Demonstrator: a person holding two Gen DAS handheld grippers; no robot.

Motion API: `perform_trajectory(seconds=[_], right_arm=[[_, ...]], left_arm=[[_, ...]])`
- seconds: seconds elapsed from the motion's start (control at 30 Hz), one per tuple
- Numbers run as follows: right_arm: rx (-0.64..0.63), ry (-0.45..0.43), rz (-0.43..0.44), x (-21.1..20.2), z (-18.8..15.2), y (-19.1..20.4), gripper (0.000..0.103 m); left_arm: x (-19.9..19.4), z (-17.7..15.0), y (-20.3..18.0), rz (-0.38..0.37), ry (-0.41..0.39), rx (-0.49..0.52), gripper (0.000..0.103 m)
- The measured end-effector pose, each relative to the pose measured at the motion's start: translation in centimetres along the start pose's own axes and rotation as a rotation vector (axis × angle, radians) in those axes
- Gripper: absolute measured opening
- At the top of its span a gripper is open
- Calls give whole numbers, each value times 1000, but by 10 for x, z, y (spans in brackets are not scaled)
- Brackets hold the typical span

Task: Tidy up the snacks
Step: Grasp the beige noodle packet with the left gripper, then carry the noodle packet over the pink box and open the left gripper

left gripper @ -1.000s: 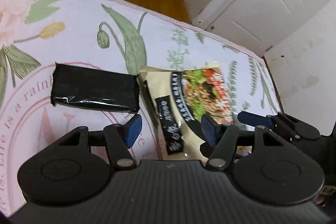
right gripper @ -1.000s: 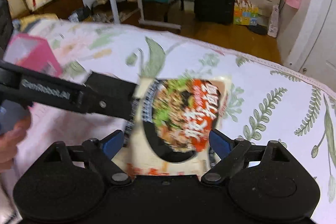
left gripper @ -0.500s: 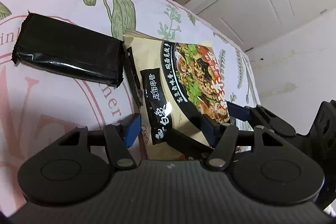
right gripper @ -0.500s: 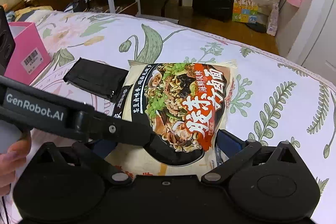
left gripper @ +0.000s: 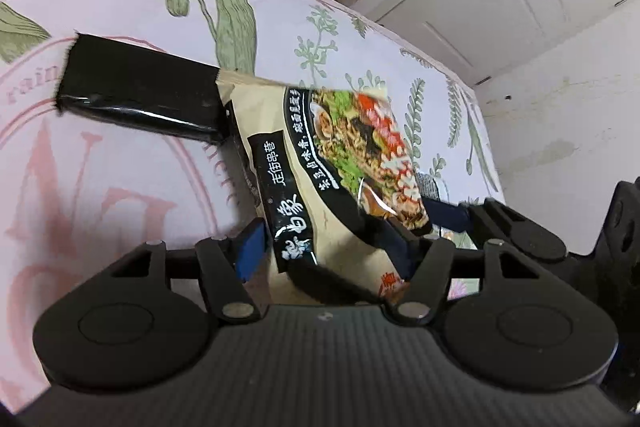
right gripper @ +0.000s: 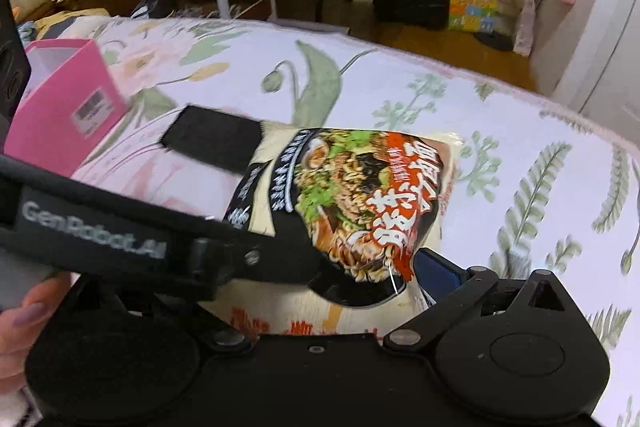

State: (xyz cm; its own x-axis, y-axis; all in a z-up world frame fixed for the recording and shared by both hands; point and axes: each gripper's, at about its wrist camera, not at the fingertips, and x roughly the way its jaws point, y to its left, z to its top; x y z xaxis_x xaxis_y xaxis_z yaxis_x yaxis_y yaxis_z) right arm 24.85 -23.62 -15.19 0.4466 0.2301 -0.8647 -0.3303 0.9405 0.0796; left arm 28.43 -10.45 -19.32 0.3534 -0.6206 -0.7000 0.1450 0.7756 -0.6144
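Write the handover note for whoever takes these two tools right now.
Left tool: jaws part-open around the noodle packet's near end; a firm pinch cannot be confirmed.
Right tool: wide open, its jaws have just been opening; the packet's near edge lies between them, unpressed.
Things: the packet is on or just above the floral bedspread, one corner overlapping the end of the black wrapped bar. The pink box stands beyond the bar, contents hidden.
Done: no snack seen boxed.
Left: probably packet and bar go into the box.

Left tongs (left gripper: 324, 251) gripping noodle packet (left gripper: 320, 163), black packet (left gripper: 140, 95) beside
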Motion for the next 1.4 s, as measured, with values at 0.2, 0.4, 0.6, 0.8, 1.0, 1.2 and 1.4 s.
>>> perform_trajectory(seconds=[0.2,0.4,0.6,0.8,1.0,1.2,1.4], right_arm=[[-63,20,-17,-13,-11,28,103],[-78,34,11,-27,-18,43,102],[-127,-3,23,-50,-32,67,99],[-137,-40,28,-77,-49,91,98],[-175,-78,1,-110,-58,124,97],[-204,-115,12,-140,-43,157,95],[-282,-206,50,-156,-15,198,95]], left_arm=[[-15,-12,-10,65,37,69,62],[-32,-27,-6,56,81,24,62],[-62,-46,-10,67,89,44,62],[-93,-66,-18,92,84,91,62],[-132,-85,-25,104,77,124,62],[-182,-87,-29,122,41,150,62],[-240,-79,-21,188,-67,152,62]])
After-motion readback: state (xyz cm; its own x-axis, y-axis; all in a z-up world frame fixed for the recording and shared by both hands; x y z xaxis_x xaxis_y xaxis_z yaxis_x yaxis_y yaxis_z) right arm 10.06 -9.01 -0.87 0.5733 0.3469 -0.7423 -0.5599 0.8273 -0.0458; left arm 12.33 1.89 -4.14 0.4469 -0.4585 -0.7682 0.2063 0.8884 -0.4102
